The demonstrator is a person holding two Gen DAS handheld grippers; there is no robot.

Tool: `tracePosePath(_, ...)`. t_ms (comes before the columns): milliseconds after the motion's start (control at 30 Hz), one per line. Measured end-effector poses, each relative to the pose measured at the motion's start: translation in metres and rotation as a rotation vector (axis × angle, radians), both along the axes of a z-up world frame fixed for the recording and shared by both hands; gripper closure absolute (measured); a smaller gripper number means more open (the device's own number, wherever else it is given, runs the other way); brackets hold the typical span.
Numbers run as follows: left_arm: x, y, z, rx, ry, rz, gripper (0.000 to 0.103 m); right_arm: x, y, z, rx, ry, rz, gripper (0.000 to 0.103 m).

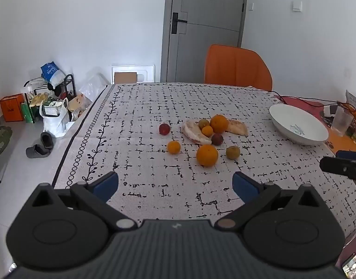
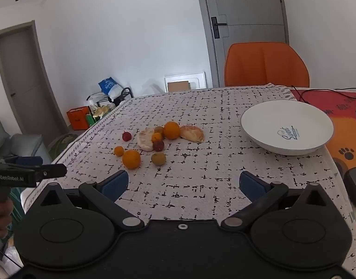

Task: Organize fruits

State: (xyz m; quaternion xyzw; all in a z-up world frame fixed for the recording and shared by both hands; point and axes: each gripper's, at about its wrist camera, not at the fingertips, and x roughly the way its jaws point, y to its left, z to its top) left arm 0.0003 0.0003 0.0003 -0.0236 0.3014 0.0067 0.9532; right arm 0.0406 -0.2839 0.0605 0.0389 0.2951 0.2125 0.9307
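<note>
Several fruits lie in a cluster on the patterned tablecloth: a near large orange, a far large orange, a small orange, a red fruit, a greenish fruit and two peeled pomelo pieces. A white bowl stands empty to the right. My left gripper is open and empty, short of the fruits. My right gripper is open and empty, nearer the bowl.
An orange chair stands behind the table, before a grey door. Cables, a plastic cup and clutter sit on the table's right end. Bags, shoes and a rack are on the floor at left.
</note>
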Motion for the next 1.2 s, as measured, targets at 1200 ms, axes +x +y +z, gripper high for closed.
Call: tracePosePath(1200, -0.007, 0.008, 0.006, -0.043, -0.027, 0.001, 0.0, -0.002, 0.009, 0.0, -0.036, -0.01, 0.003, 0.0)
